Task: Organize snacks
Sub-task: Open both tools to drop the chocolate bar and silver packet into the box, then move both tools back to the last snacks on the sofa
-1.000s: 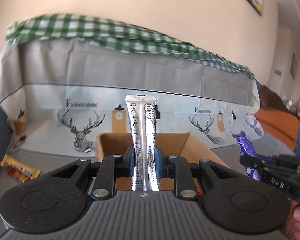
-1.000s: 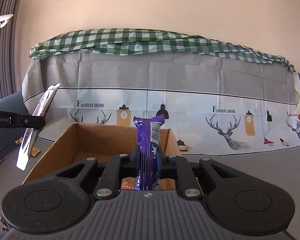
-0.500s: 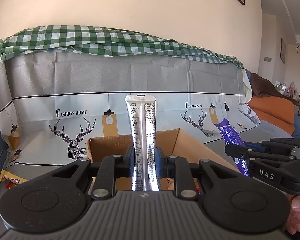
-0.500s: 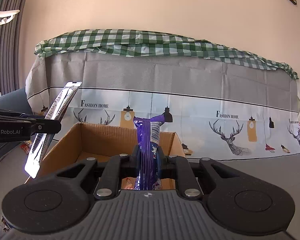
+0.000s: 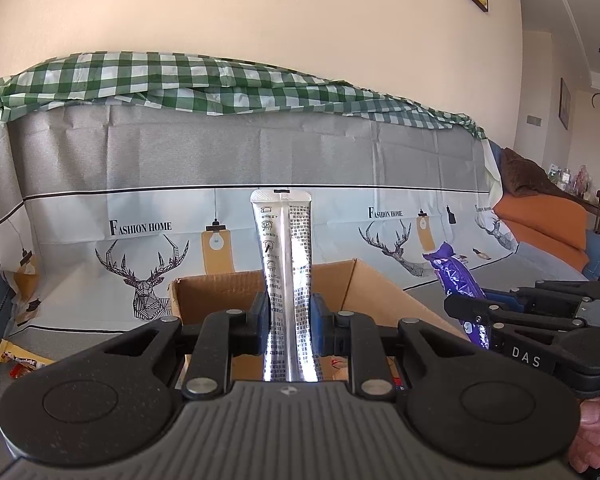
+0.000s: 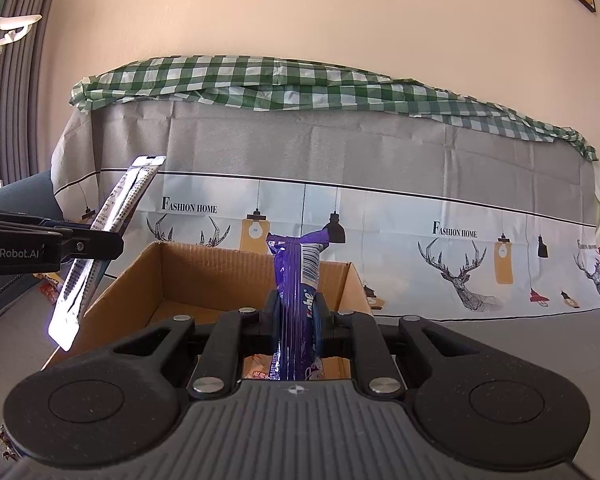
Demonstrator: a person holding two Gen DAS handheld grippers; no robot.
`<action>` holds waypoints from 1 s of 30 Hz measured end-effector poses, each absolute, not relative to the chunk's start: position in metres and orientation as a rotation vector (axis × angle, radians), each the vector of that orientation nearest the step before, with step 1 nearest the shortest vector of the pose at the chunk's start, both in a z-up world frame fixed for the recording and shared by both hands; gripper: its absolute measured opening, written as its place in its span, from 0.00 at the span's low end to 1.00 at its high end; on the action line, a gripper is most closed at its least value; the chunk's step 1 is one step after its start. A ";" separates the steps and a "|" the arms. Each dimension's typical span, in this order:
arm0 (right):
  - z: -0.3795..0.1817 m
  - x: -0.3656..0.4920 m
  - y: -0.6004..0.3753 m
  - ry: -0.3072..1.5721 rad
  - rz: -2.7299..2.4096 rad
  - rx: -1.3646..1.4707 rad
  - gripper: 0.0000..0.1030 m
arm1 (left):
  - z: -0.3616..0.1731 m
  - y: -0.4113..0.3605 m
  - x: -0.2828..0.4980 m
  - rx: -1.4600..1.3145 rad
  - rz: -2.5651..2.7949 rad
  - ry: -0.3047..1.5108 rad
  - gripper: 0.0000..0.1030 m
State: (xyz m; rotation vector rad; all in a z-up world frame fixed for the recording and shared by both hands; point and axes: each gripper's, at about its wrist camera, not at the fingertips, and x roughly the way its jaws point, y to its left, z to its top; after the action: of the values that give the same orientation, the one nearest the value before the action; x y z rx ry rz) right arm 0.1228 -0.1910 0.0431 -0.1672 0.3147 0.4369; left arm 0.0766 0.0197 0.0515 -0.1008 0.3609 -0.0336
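Snacks are partly sorted: some wrappers already lie in the cardboard box (image 6: 204, 280), a few remain on the couch (image 5: 100, 320) beyond its left side, and two are in hand above it. Left gripper (image 5: 288, 316) jaws clench a silver stick pack (image 5: 286, 264); right gripper (image 6: 296, 316) jaws clench a purple bar (image 6: 296, 280). Compared with a second ago, the left view has rolled level, both grips unchanged.

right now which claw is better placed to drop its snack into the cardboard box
Right, probably. The right claw holds its purple snack bar over the cardboard box, while the left claw holds its silver snack stick by the box's left wall.
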 end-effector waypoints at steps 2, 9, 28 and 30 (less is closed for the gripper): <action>0.043 0.122 -0.190 0.315 0.437 -0.169 0.15 | 0.052 0.020 0.077 -0.101 -0.036 0.361 0.22; 0.043 0.121 -0.191 0.311 0.439 -0.168 0.15 | 0.052 0.020 0.077 -0.102 -0.036 0.360 0.22; 0.044 0.117 -0.186 0.270 0.374 -0.188 0.79 | 0.049 0.022 0.076 -0.107 -0.024 0.354 0.77; 0.044 0.119 -0.185 0.273 0.363 -0.180 0.79 | 0.046 0.028 0.077 -0.154 -0.033 0.372 0.79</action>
State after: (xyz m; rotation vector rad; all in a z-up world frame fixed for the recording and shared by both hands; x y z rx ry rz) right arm 0.1188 -0.1853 0.0441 -0.1797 0.2725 0.3630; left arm 0.0769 0.0283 0.0463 -0.1538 0.3720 -0.0325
